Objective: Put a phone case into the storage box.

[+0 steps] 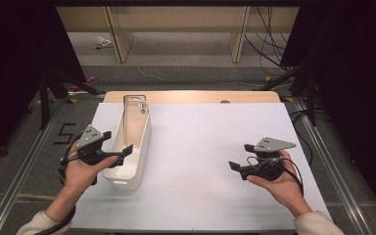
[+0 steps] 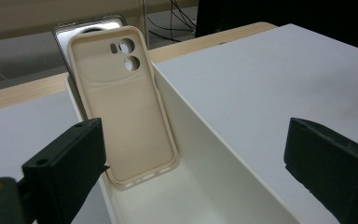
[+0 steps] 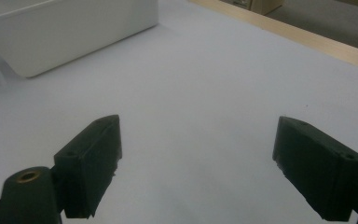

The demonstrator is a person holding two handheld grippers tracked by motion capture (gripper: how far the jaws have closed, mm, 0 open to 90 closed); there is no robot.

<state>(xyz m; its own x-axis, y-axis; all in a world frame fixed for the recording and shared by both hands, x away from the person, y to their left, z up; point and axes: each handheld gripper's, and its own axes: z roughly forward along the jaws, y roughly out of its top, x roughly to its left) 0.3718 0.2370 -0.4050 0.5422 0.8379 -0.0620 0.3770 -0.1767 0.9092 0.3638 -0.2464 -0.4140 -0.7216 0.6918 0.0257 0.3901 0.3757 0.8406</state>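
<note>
My left gripper (image 1: 116, 145) hangs wide open over the near end of the white bin (image 1: 138, 172), gripping nothing. Farther in, the beige phone case (image 2: 123, 105) leans upright against the far wall, with what may be a phone (image 2: 81, 27) behind it. My right gripper (image 1: 239, 157) gapes empty over the white table (image 1: 200, 147), well apart.

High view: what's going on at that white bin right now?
A person holds a gripper in each hand over a white-covered table. The left gripper hovers open above the near end of the narrow white bin, holding nothing. Inside the bin, a beige phone case leans upright against the far end, with a phone standing behind it. The right gripper is open too, out over bare table to the right, well apart from the bin.
</note>
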